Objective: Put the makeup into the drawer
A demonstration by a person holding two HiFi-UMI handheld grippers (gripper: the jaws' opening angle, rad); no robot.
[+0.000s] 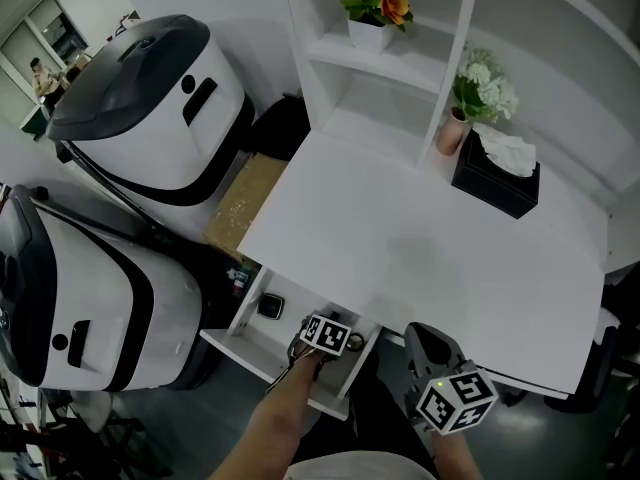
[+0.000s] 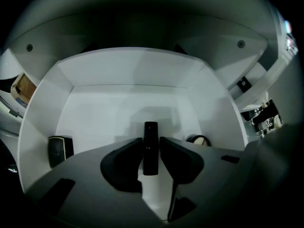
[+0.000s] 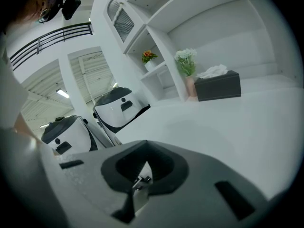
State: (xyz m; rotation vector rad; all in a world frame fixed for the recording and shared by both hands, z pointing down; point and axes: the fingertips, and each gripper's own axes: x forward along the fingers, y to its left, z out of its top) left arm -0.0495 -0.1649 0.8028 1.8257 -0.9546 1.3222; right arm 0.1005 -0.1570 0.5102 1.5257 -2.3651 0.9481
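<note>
The white drawer (image 1: 250, 346) stands pulled out under the desk's front edge. My left gripper (image 1: 308, 354) points steeply down into it. In the left gripper view a slim black makeup tube (image 2: 150, 147) stands upright between the left gripper's (image 2: 151, 152) pads, with a thin gap on each side, so the jaws are open. A black square compact (image 2: 60, 149) lies at the drawer's left, and it also shows as a compact (image 1: 270, 306) in the head view. A round case (image 2: 198, 139) lies at the right. My right gripper (image 1: 424, 340) hovers at the desk's front edge, its jaws (image 3: 141, 178) shut and empty.
On the white desk (image 1: 420, 258) stand a black tissue box (image 1: 495, 178) and a pink vase of white flowers (image 1: 455, 128); a potted orange flower (image 1: 372, 13) sits on the shelf. Two white-and-black machines (image 1: 150, 98) and a cardboard box (image 1: 245, 203) stand left of the desk.
</note>
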